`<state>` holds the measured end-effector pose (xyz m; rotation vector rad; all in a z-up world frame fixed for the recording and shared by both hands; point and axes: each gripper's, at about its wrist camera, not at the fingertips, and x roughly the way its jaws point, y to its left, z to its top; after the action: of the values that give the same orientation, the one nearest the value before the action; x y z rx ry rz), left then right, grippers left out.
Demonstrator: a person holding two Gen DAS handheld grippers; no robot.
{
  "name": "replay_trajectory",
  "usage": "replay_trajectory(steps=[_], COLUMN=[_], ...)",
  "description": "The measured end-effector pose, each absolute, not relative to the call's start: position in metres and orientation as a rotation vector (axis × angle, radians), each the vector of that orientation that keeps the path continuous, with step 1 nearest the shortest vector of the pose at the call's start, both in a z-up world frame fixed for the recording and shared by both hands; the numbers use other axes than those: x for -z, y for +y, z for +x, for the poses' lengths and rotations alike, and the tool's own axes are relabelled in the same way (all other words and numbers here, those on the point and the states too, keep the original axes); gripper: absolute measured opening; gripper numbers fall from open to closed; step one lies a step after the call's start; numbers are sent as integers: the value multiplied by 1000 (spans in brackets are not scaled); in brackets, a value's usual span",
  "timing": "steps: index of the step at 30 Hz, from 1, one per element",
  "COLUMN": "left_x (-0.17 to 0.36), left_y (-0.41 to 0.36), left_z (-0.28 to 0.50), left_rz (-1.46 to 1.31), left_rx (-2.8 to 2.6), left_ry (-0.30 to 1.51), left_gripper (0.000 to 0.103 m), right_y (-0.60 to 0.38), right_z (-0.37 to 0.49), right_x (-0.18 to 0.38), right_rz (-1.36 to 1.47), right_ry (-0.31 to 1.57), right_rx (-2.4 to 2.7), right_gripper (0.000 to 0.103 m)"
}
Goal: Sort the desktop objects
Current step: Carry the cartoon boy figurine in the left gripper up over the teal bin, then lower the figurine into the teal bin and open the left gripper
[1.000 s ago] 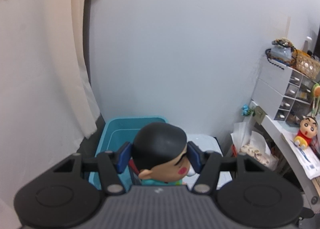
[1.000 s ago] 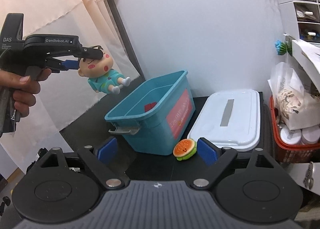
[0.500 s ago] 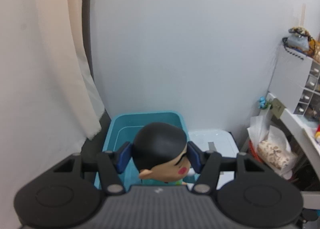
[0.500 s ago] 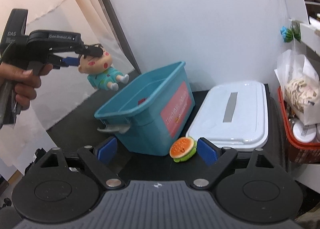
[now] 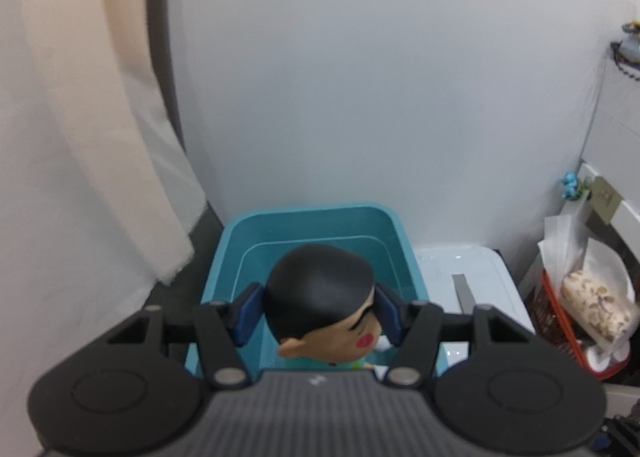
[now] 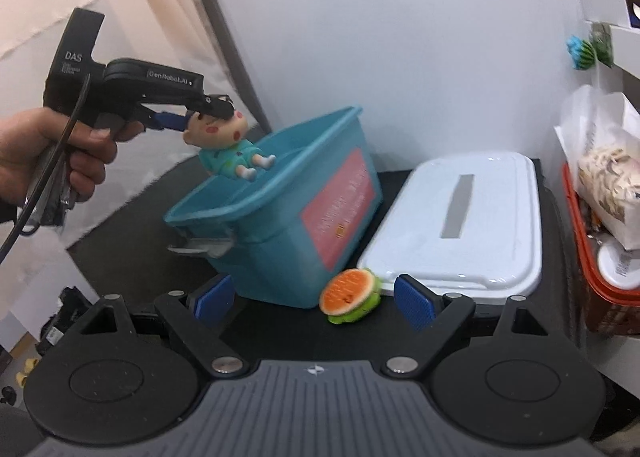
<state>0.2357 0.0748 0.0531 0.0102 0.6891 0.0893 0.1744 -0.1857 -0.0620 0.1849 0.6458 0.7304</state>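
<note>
Black tabletop [image 6: 132,217]: left hand-held gripper [image 5: 318,311] pinches the black-haired boy doll [image 5: 320,297]; lower it inside the teal plastic bin [image 6: 280,217], then let go. Right hand-held gripper [image 6: 312,299] waits wide.

The supporting surface is a black tabletop [image 6: 128,241]. Resting directly on it:

- A teal plastic bin [image 6: 280,213] with a pink label on its long side and a grey latch at its near end — open at the top.
- A white lid [image 6: 460,225] with a grey strip along its centre, lying flat just beside the bin.
- A burger toy [image 6: 350,295], propped on edge near the front corners of the bin and the lid; whether it touches either cannot be told.
- A red basket [image 6: 592,277] stands at the right edge; its base is hidden.
</note>
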Motion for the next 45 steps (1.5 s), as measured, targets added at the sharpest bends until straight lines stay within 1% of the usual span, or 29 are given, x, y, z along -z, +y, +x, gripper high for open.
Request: replay_trajectory(steps=[11,18,29,39,45], left_x=[-43,-38,-28,-12,-12], left_y=[68,62,61,58,61], left_z=[289,307,319,312,312], left_rz=[14,42,41,31,34], left_rx=[-74,-60,-57,-44,-39], left_ry=[721,739,766,840,873], left_gripper=[63,63,63,63,63], right_y=[-182,-180,-177,-170,-168], right_z=[180,182,190,199,203], right_x=[70,73,81,88,91], right_rz=[143,124,120,105,105], right_ry=[670,686,722,750,762], right_rx=[-727,-728,-711,-698,-699], right_gripper=[90,90,90,90,90])
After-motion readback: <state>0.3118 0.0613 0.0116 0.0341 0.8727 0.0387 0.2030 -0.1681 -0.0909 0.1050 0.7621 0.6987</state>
